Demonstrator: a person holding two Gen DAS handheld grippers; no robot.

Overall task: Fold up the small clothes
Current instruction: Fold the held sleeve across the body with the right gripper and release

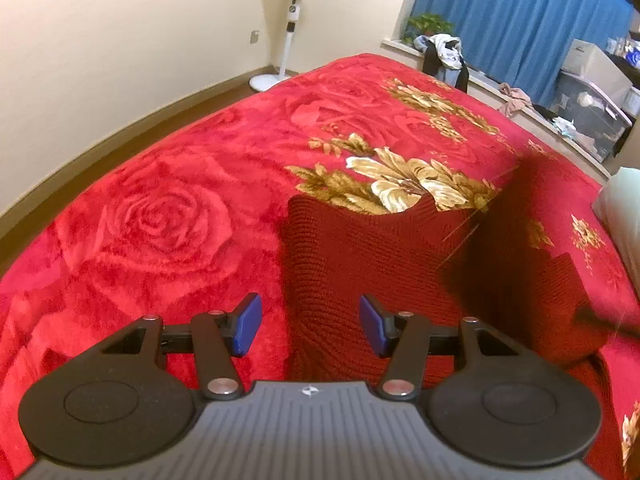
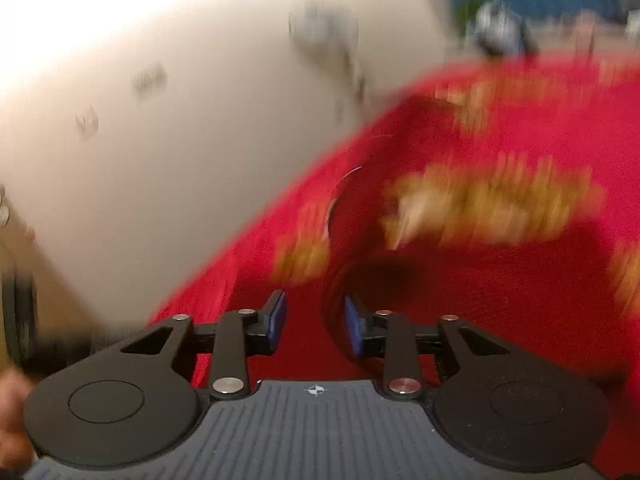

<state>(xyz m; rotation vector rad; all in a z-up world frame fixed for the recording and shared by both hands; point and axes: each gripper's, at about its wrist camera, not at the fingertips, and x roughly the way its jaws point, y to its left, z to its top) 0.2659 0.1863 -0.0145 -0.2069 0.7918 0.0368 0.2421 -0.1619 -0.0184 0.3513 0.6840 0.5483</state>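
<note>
While spread flat on red floral blanket (image 1: 160,208), dark red knit garment (image 1: 360,272) ready for folding. Left gripper (image 1: 310,326) half open, empty, poised over knit's near edge. Right gripper (image 2: 314,324) partly open, nothing between pads, view blurred.

No legible text or labels

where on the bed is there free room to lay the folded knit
Free: the rose-patterned stretch of blanket left of the dark red knit, toward the wall side, and the far end beyond the gold flowers. Crowded: the right side, where the knit spreads, and the windowsill clothes pile.
</note>
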